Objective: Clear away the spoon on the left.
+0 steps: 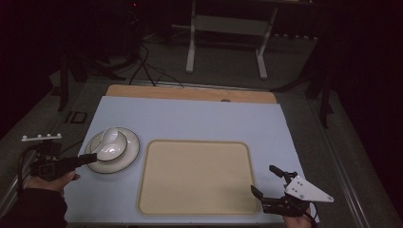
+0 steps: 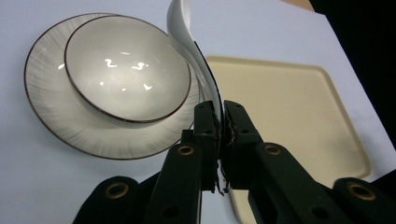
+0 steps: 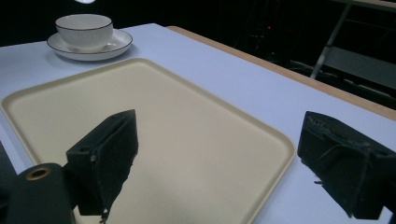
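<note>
The left gripper (image 2: 218, 122) pinches the white spoon (image 2: 194, 51) by its handle, over the bowl (image 2: 123, 65) on the plate (image 2: 56, 116). The right gripper (image 1: 270, 181) hangs by the tray (image 1: 195, 178) on the bench (image 1: 190, 118), jaws spread wide.

The left gripper (image 1: 90, 158) sits at the table's 9 o'clock edge, borne by the left hand (image 1: 52, 180) with a dark sleeve behind it, and points level toward 2 o'clock. Its jaws are pinched together on a thin white spoon (image 2: 196, 56) handle. The right gripper (image 1: 267, 181) rests near 5 o'clock, aimed toward 10 o'clock, jaws spread wide with nothing between them.
</note>
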`<control>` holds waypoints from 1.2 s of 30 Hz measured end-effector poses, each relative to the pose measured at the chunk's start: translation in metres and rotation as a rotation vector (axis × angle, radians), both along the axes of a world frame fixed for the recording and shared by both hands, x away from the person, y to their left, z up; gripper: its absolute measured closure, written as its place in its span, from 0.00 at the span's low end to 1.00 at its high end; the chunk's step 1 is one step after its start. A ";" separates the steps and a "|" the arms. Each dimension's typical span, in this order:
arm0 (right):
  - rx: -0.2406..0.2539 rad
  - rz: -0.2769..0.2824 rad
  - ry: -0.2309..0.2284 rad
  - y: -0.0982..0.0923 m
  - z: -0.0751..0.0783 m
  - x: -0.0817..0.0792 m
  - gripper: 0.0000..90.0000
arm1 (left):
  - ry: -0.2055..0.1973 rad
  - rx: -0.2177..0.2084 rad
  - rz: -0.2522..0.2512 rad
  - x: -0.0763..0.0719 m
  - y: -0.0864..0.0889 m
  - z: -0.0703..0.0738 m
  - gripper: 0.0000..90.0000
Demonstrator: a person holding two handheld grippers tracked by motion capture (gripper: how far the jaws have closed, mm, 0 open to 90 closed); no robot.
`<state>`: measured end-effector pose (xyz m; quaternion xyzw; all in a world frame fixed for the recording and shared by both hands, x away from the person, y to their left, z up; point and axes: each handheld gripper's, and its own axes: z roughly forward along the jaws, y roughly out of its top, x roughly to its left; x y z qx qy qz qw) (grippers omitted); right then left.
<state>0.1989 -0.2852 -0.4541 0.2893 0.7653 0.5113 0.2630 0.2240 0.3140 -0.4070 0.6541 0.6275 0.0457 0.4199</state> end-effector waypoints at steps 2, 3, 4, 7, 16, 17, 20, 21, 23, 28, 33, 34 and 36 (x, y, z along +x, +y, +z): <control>0.000 -0.001 0.000 0.000 0.000 0.000 0.14 | -0.011 0.005 -0.004 -0.001 -0.005 0.004 0.95; 0.000 -0.001 0.000 0.000 0.000 0.000 0.14 | -0.011 0.005 -0.004 -0.001 -0.005 0.004 0.95; -0.001 -0.001 0.000 0.000 0.000 0.000 0.14 | -0.020 0.009 -0.002 -0.001 -0.007 0.007 0.95; -0.001 -0.002 0.002 0.000 0.000 0.000 0.14 | -0.037 0.014 -0.009 -0.003 -0.012 0.013 0.95; 0.005 -0.003 0.009 0.000 -0.001 0.001 0.14 | -0.092 0.015 -0.043 -0.007 -0.027 0.030 0.95; 0.005 -0.002 0.009 0.000 -0.001 0.001 0.14 | -0.097 0.014 -0.047 -0.007 -0.031 0.034 0.95; 0.004 0.000 0.007 0.000 0.000 0.001 0.14 | -0.109 0.025 -0.051 -0.008 -0.037 0.039 0.95; 0.004 0.000 0.007 0.000 0.000 0.001 0.14 | -0.116 0.033 -0.051 -0.008 -0.040 0.041 0.95; 0.005 0.000 0.007 0.000 0.000 0.000 0.14 | -0.122 0.027 -0.050 -0.008 -0.042 0.042 0.95; 0.012 0.001 0.000 -0.001 0.000 0.000 0.14 | -0.138 0.033 -0.054 -0.008 -0.054 0.044 0.95; 0.012 0.001 0.000 -0.001 0.000 0.000 0.14 | -0.149 0.027 -0.054 -0.006 -0.069 0.042 0.95; 0.012 0.001 0.000 -0.001 0.000 0.000 0.14 | -0.149 0.027 -0.054 -0.006 -0.069 0.042 0.95; 0.012 0.001 0.001 -0.001 0.000 0.000 0.14 | -0.154 0.025 -0.050 -0.006 -0.074 0.041 0.95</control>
